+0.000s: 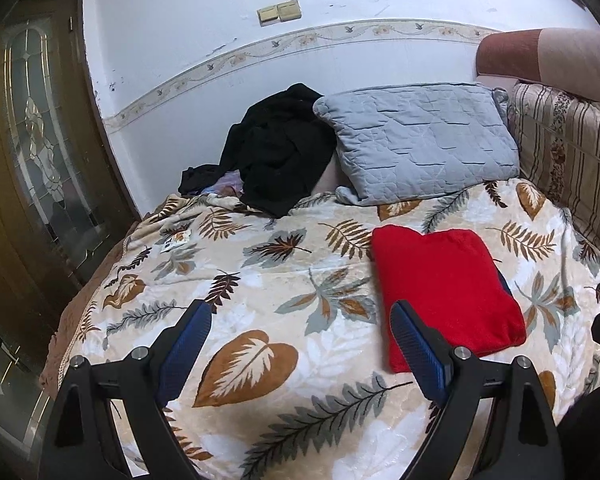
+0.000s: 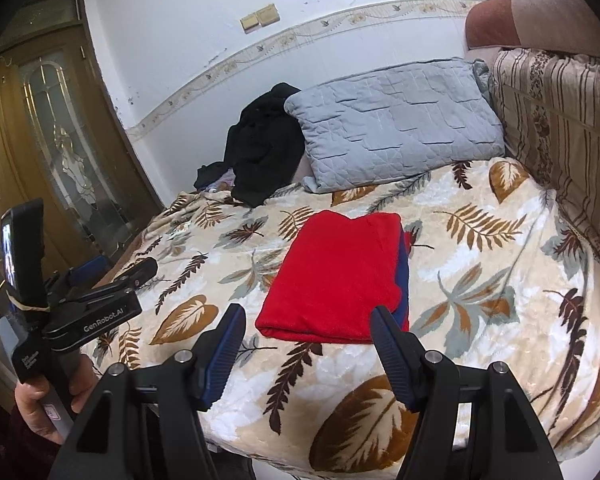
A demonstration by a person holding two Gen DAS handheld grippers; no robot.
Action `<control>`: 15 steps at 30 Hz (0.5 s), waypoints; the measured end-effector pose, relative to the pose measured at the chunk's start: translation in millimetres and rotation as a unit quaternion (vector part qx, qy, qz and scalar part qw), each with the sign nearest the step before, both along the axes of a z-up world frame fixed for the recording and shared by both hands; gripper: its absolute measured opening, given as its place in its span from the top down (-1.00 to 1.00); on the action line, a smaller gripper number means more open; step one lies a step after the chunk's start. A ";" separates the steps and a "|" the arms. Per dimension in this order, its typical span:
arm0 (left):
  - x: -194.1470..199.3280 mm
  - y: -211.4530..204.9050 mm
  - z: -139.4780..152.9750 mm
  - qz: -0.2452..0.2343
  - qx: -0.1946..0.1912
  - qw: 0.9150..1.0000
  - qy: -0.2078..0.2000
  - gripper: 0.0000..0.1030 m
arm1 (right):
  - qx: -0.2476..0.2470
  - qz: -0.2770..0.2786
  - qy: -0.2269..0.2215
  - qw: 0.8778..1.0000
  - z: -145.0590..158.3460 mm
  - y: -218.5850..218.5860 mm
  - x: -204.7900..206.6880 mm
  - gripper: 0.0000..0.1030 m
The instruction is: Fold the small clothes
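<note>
Your left gripper [image 1: 300,340] stands wide apart with nothing between its blue pads [image 1: 188,344]; only the leaf-patterned blanket [image 1: 260,280] shows through the gap. Your right gripper [image 2: 306,344] is parted somewhat less, and it too holds nothing: the near edge of the folded red garment [image 2: 336,276] shows in the gap, but neither pad touches the cloth. That red garment lies flat on the blanket in a neat rectangle, in the middle of the bed toward its near edge, with a strip of blue fabric [image 2: 403,280] showing along its right side. In the left wrist view the same garment sits to the right of the gripper, partly behind the right finger. At the far end of the bed a heap of black clothing [image 1: 280,152] rests against the wall [image 1: 180,40], with a grey quilted pillow [image 1: 420,140] just to its right and touching it. A striped, flowered cushion [image 2: 560,140] stands at the far right. A wooden door with patterned glass [image 1: 40,140] is on the left. In the right wrist view your left hand [image 2: 48,400] grips the handle of the other tool at the near left, well apart from the red garment.
</note>
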State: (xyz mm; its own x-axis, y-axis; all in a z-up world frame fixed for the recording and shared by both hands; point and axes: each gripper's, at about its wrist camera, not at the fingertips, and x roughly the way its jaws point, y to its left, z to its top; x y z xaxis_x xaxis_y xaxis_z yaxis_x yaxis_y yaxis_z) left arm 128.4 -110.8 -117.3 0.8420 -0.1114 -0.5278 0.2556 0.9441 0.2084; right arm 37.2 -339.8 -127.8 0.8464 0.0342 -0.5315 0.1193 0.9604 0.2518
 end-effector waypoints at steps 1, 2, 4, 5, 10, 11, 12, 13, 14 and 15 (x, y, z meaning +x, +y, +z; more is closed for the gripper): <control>1.6 0.9 -0.9 0.003 0.000 1.000 0.001 -0.77 | 0.000 0.000 -0.002 1.000 0.2 0.3 0.3 -0.35; 2.9 1.7 -1.8 0.005 0.001 1.000 0.001 -0.78 | 0.002 0.002 -0.001 1.000 -0.1 0.0 0.9 -0.35; 6.2 3.2 -3.9 0.008 0.000 1.000 0.005 -0.78 | 0.004 0.002 0.000 1.000 -1.1 -0.9 2.4 -0.35; 8.2 4.2 -5.2 0.010 0.000 1.000 0.007 -0.78 | 0.003 0.001 0.000 1.000 -1.6 -1.2 3.0 -0.35; 16.6 7.3 -11.6 0.020 0.002 1.000 0.014 -0.78 | 0.013 0.005 0.005 1.000 -5.2 -4.9 9.3 -0.35; 17.9 8.2 -12.6 0.022 0.002 1.000 0.015 -0.78 | 0.013 0.005 0.005 1.000 -5.6 -4.7 9.4 -0.35; 19.0 8.9 -13.5 0.023 0.002 1.000 0.016 -0.78 | 0.013 0.005 0.005 1.000 -6.0 -5.1 10.5 -0.35; 20.1 9.7 -14.2 0.024 0.002 1.000 0.017 -0.78 | 0.013 0.006 0.005 1.000 -6.4 -4.9 11.6 -0.35; 22.0 10.7 -15.1 0.025 0.002 1.000 0.018 -0.78 | 0.013 0.007 0.005 1.000 -6.2 -4.7 11.7 -0.35; 23.2 11.4 -15.8 0.026 0.002 0.999 0.019 -0.78 | 0.013 0.008 0.005 1.000 -6.7 -4.4 13.1 -0.35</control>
